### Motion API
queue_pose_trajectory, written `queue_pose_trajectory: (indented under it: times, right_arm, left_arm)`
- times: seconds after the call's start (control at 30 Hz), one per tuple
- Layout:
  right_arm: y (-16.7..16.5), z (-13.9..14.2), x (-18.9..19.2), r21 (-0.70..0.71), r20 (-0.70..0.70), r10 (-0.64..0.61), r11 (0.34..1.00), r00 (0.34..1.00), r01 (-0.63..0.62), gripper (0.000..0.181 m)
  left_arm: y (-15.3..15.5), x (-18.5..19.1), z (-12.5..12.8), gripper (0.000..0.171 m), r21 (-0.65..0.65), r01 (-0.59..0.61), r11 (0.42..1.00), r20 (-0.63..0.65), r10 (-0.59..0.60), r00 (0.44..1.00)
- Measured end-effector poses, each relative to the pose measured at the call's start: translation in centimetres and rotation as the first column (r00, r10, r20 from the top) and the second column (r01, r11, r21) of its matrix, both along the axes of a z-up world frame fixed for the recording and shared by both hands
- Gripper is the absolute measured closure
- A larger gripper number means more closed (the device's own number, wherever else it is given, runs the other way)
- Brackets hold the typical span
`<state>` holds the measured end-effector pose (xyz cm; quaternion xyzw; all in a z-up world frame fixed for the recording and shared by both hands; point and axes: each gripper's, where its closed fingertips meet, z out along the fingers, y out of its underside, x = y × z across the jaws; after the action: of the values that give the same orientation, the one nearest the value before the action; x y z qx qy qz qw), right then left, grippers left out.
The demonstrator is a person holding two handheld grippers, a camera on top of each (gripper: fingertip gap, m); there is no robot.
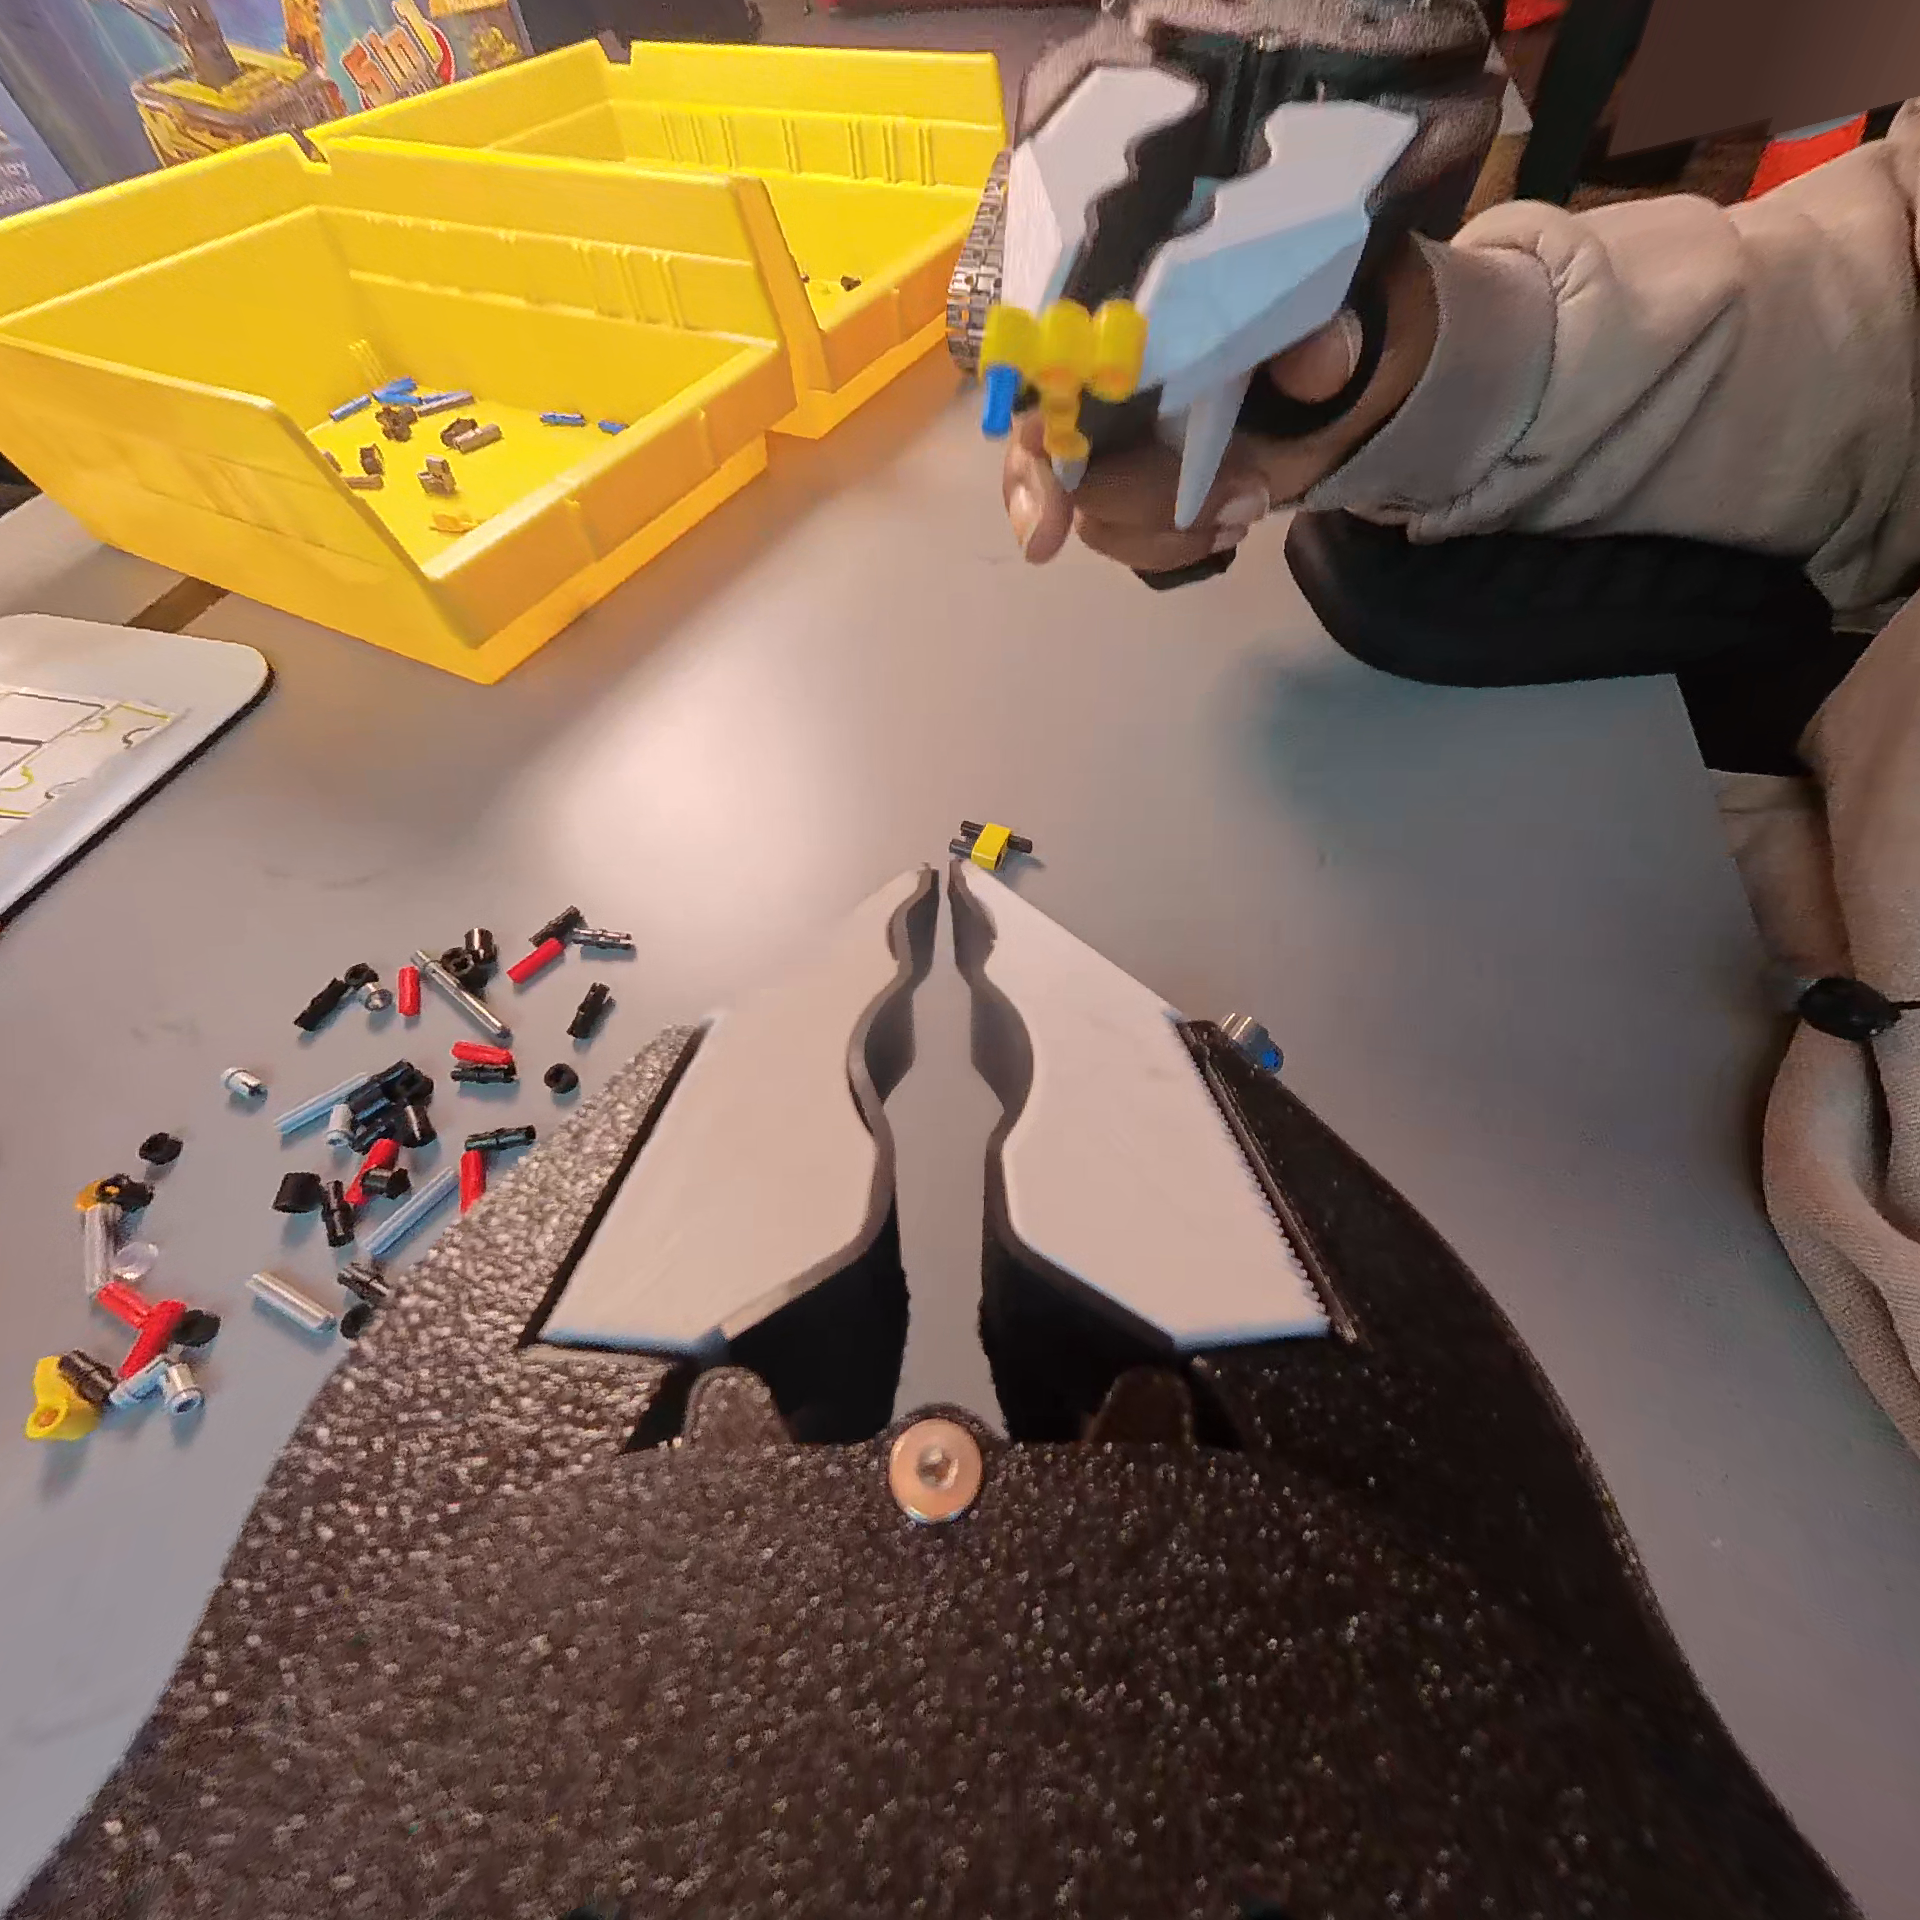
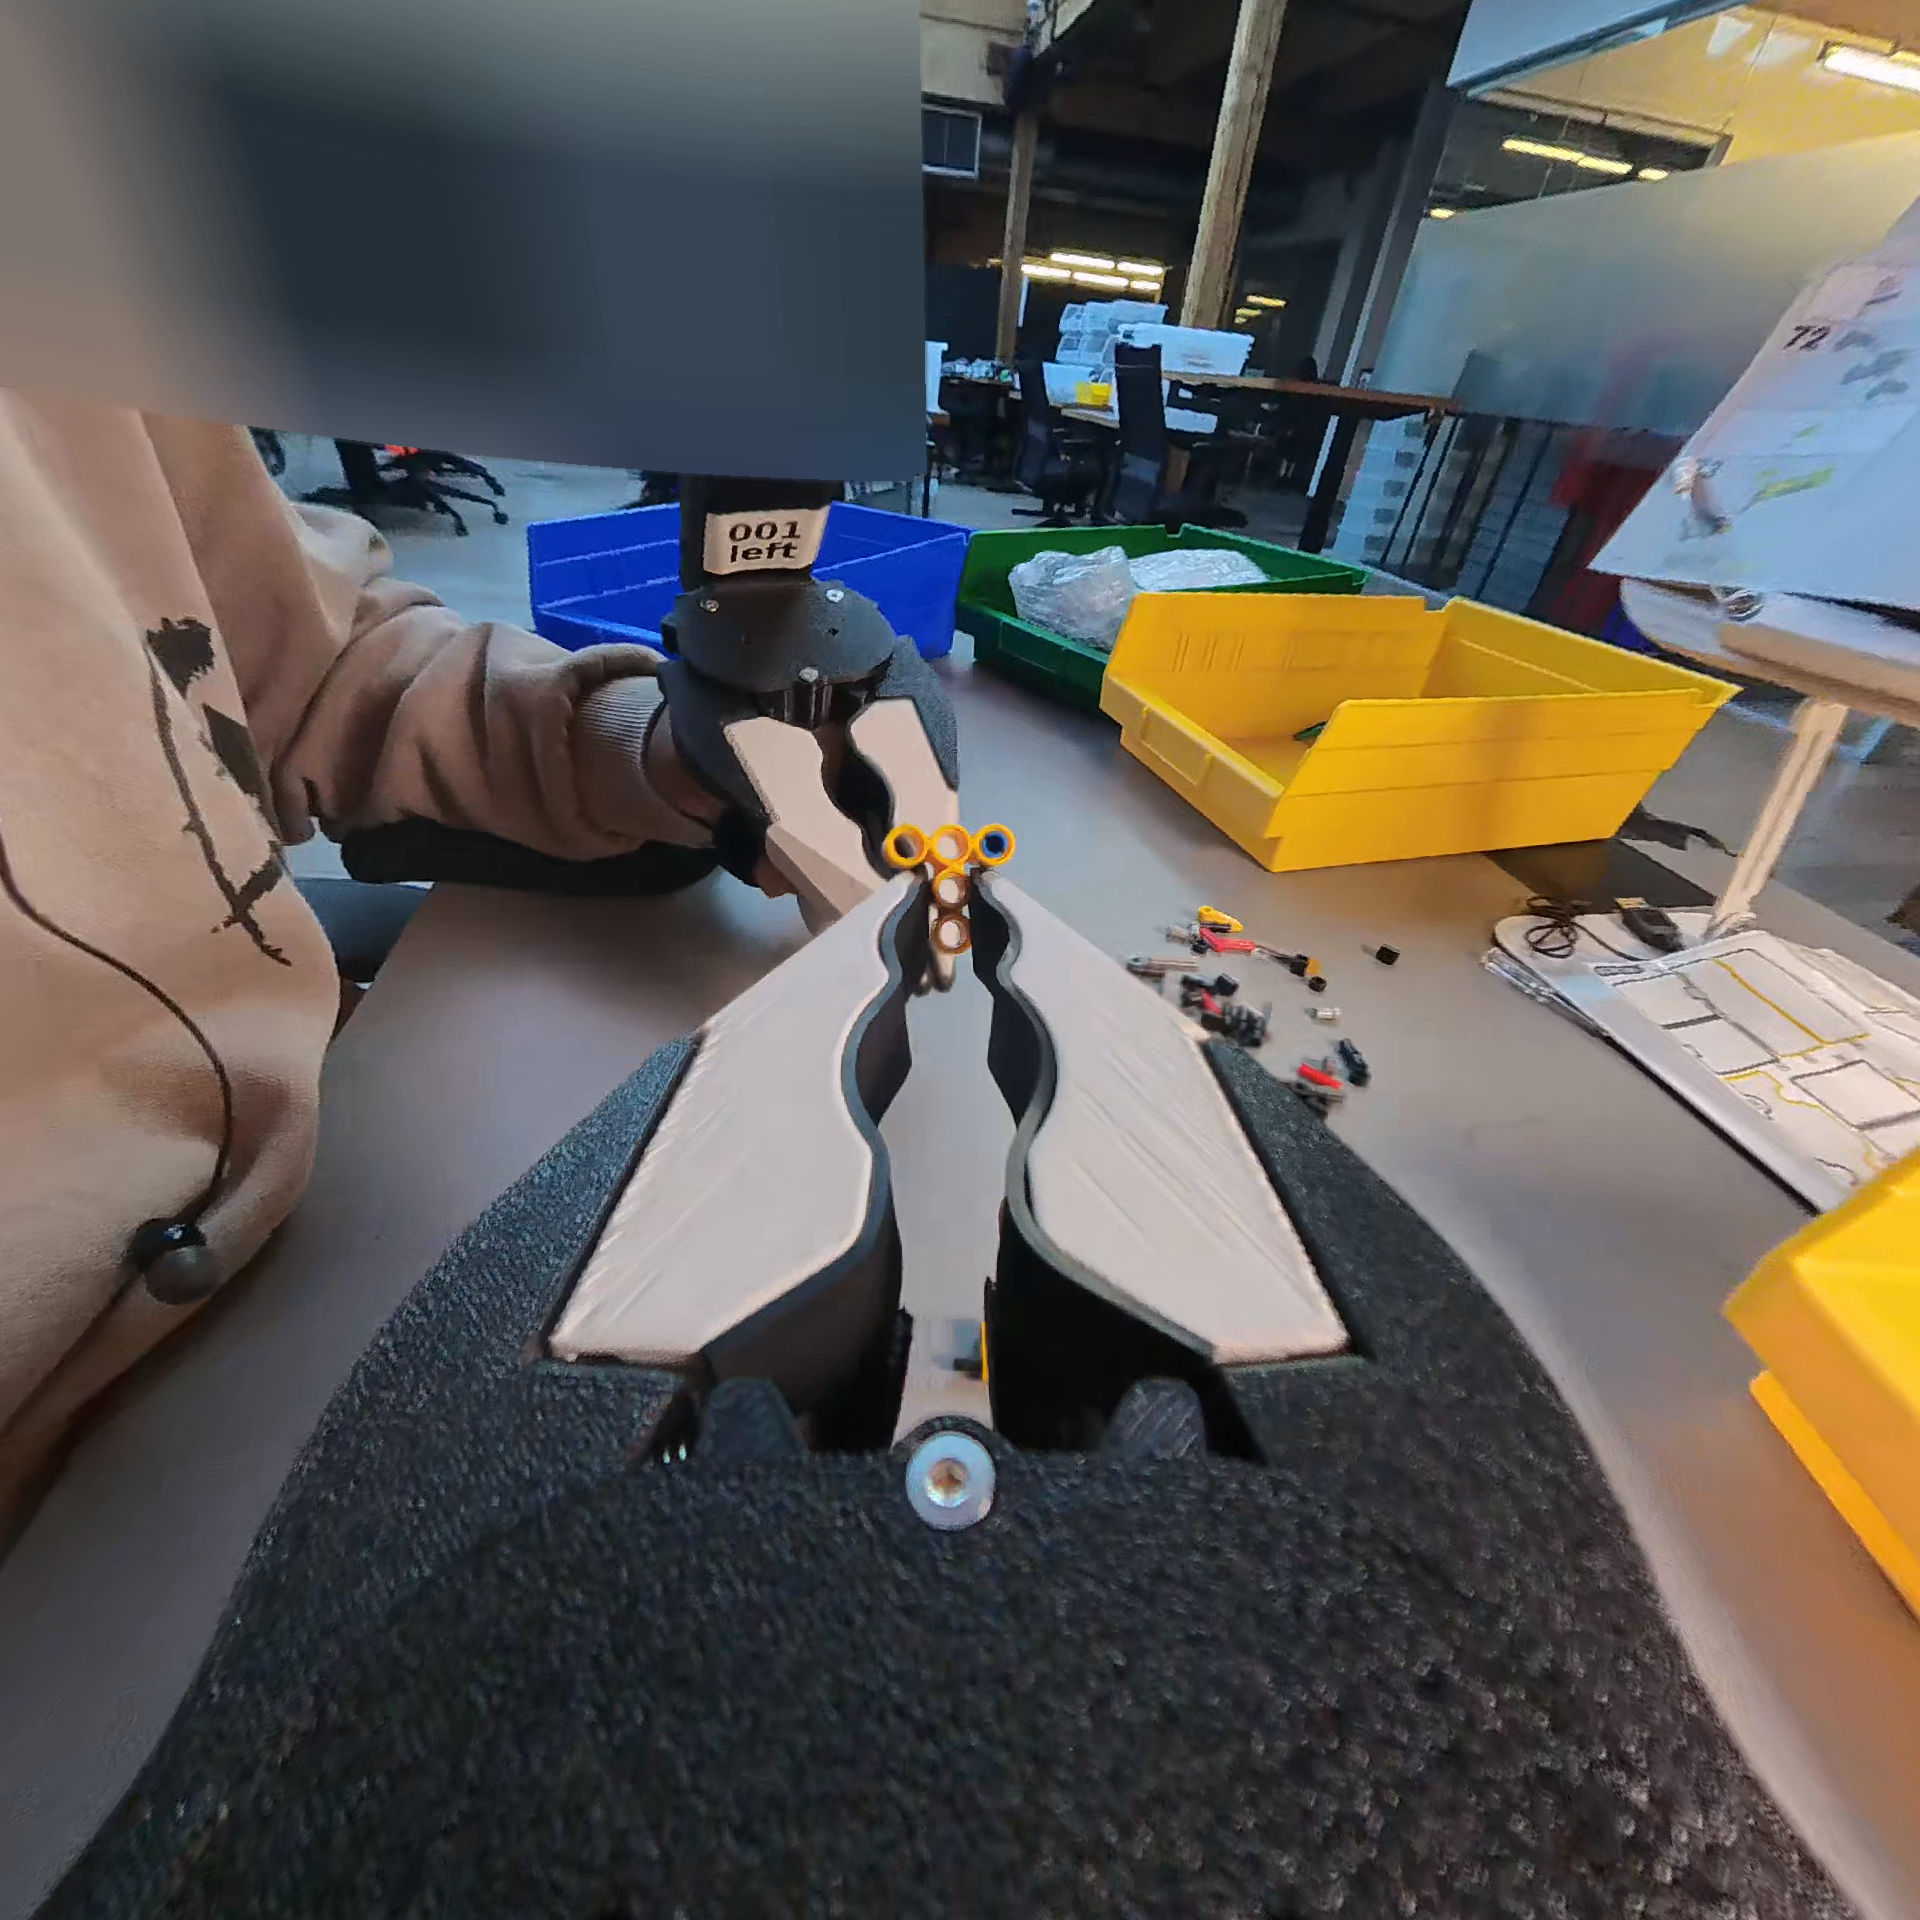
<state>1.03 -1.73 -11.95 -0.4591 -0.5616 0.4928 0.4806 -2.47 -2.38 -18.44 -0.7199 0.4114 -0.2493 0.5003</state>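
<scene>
**Thin tip grip on the yellow T-piece; left tool idle beside a loose connector**

Right tool (image 2: 948, 902) is nearly closed, clamped on the stem of a yellow T-shaped beam (image 2: 948, 868); the cross-bar sticks out past the tips, a blue pin (image 1: 997, 400) seated in one end hole. It's held up off the counter (image 1: 1039, 675), seen from the left wrist view at far right with the person's hand (image 1: 1143, 499) under it.

Left tool (image 1: 940, 871) sits low over the counter with its jaws almost together and nothing between them. Just beyond its tips lies a small yellow connector with black pins (image 1: 994, 842), not touching as far as I can tell.

Risks, as judgement:
- Only the tips catch the beam's stem, so the piece could pivot or pop out if the squeeze eases or something pushes on the cross-bar.
- The blue pin hangs out of its hole; a knock could push it free.
- The yellow connector is tiny and light, so a closed left tool sliding forward would likely shove it away.
- Loose parts pile (image 1: 343, 1143) at near left: a sweep of the left tool's body could scatter it.
- A small grey-and-blue part (image 1: 1252, 1039) lies right beside the left tool, easy to bump.

Yellow bins (image 1: 499, 582) at far left hold a few more bits, well apart from both tools.
</scene>
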Motion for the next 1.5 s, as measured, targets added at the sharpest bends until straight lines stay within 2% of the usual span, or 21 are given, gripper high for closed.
queue_pose_trajectory:
  times: [0.07,0.3,0.4,0.5,0.77,0.93,1.17,1.37,1.5]
  right_arm:
    - [-0.7,-1.1,-0.6,0.008,0.042,0.021,1.0,0.999,-0.021,0.176]
    - [-3.1,-5.3,-2.2,0.111,0.226,0.079,0.988,0.971,-0.106,0.175]
    - [-3.8,-6.5,-2.4,0.153,0.274,0.09,0.979,0.957,-0.136,0.175]
    - [-3.8,-7.1,-2.5,0.189,0.298,0.077,0.972,0.951,-0.137,0.175]
    - [-4.0,-7.8,-2.5,0.289,0.325,0.046,0.946,0.945,-0.145,0.174]
    - [-4.2,-8.3,-2.4,0.246,0.354,0.067,0.956,0.933,-0.162,0.171]
    - [-4.4,-8.2,-2.0,0.054,0.364,0.157,0.98,0.918,-0.189,0.176]
    - [-4.6,-8.5,-1.8,0.072,0.388,0.161,0.976,0.907,-0.204,0.176]
    - [-4.8,-8.6,-1.7,0.134,0.402,0.15,0.966,0.903,-0.22,0.177]
  left_arm:
    - [-0.3,0.3,0.2,0.159,-0.001,0.016,1.0,0.013,-0.016,1.0]
    - [-1.6,1.4,-0.3,0.146,-0.011,0.085,0.996,-0.01,-0.085,0.996]
    - [-2.2,1.4,-0.8,0.153,-0.034,0.115,0.993,-0.024,-0.116,0.993]
    - [-2.8,1.7,-1.4,0.168,-0.044,0.145,0.988,-0.044,-0.147,0.988]
    - [-2.8,1.7,-2.0,0.168,-0.05,0.141,0.989,-0.091,-0.145,0.985]
    - [-2.7,1.7,-2.3,0.168,-0.027,0.141,0.99,-0.119,-0.143,0.983]
    - [-3.1,2.1,-2.2,0.169,0.028,0.172,0.985,-0.151,-0.166,0.975]
    - [-3.2,2.3,-2.5,0.168,0.063,0.189,0.98,-0.191,-0.174,0.966]
    - [-3.5,2.5,-2.7,0.168,0.052,0.2,0.978,-0.187,-0.188,0.964]
